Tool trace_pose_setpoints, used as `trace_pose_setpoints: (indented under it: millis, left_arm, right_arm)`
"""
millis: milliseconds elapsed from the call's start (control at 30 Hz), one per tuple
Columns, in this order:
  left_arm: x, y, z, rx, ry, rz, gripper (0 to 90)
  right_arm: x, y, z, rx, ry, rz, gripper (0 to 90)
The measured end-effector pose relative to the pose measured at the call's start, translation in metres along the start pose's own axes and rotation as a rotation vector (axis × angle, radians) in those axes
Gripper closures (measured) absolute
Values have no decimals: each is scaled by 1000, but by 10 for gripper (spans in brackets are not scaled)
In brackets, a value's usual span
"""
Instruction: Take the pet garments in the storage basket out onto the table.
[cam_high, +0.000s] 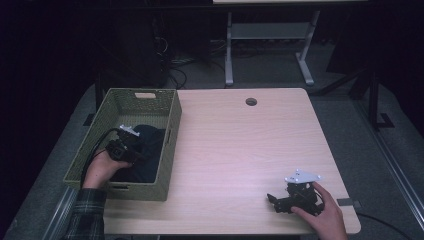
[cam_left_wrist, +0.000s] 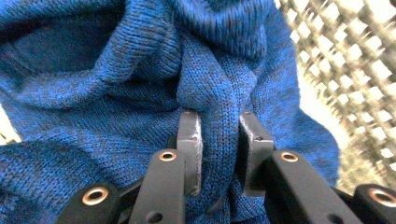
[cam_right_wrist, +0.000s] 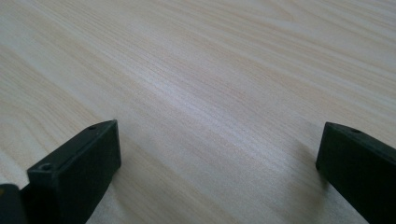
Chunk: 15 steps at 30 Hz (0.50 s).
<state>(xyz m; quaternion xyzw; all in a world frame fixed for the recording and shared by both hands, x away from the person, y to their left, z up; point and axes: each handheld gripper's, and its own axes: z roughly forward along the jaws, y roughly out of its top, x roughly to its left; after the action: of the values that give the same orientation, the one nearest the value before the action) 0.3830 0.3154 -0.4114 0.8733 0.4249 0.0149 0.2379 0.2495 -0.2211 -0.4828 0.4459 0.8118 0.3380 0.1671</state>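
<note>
a fold of blue knitted sweater (cam_left_wrist: 140, 70) is pinched inside the woven basket (cam_high: 170, 125).

the left gripper (cam_left_wrist: 218, 135) is seen reaching down into the basket at the table's left side, its jaws drawn narrow on a raised ridge of the sweater, which is bunched on the basket's floor. the right gripper (cam_high: 272, 199) is rested low on the bare wooden table (cam_high: 240, 145) near the front right corner, jaws spread wide with nothing held between them.
</note>
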Motion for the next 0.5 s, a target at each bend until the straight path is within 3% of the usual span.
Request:
trace_pose_setpoints:
  millis: [100, 167, 200, 333, 400, 500]
  left_arm:
    - [2, 0, -6, -42, -16, -11, 743]
    - [4, -1, -14, -100, -29, -29, 746]
    - [4, -1, -14, -100, -29, -29, 746]
    - [7, -2, -31, -221, -25, -45, 744]
    - [8, -3, -34, -245, -24, -51, 745]
    - [12, -6, -45, -326, -37, -80, 748]
  right_arm:
    - [0, 0, 0, 0, 0, 0, 0]
    - [0, 0, 0, 0, 0, -1, 0]
    - [0, 0, 0, 0, 0, -1, 0]
    - [0, 0, 0, 0, 0, -1, 0]
    - [0, 0, 0, 0, 0, -1, 0]
    - [0, 0, 0, 0, 0, -1, 0]
